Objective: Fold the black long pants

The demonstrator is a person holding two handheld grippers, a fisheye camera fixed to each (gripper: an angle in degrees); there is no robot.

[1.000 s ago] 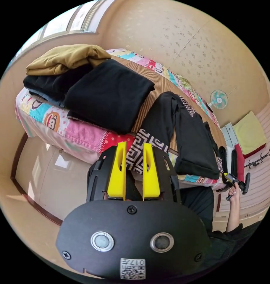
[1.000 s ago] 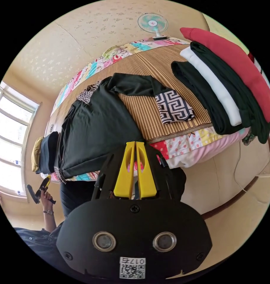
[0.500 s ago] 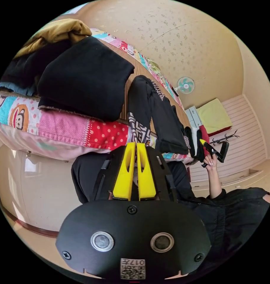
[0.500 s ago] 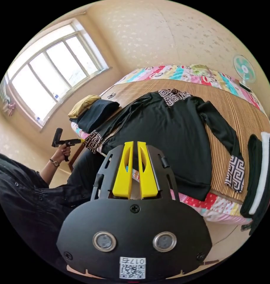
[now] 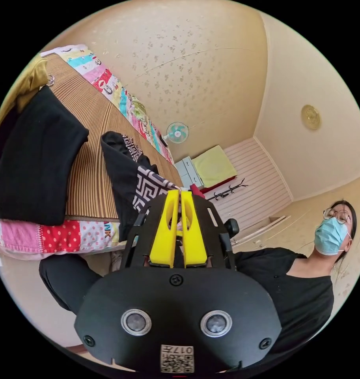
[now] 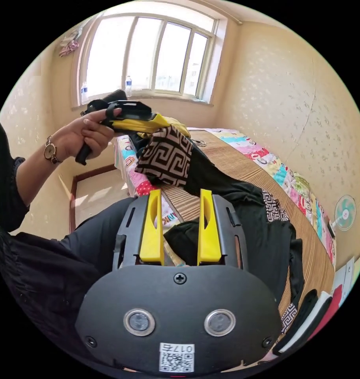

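A black garment (image 6: 258, 233) with key-patterned cuffs lies across the striped mat (image 6: 227, 166) on the bed. Its near sleeve is lifted off the mat. In the right gripper view a hand holds my left gripper (image 6: 164, 123), whose yellow jaws are shut on the patterned cuff (image 6: 168, 156) hanging below them. The left gripper view has the left gripper (image 5: 180, 194) closed, with the cuff (image 5: 148, 185) and black sleeve (image 5: 116, 166) running up to its tips. My right gripper (image 6: 180, 195) is open just short of the bed edge, nothing between its jaws.
A folded black pile (image 5: 34, 158) with an ochre garment (image 5: 28, 79) sits at one end of the mat (image 5: 93, 130). A stack of folded clothes (image 6: 314, 319) sits at the other end. A fan (image 5: 176, 132) stands by the far wall. The person's body (image 5: 298, 284) is close beside the bed.
My left gripper went from open to shut on the patterned cuff and raised it off the bed. The right gripper went from shut to open. Both cameras swung a lot.
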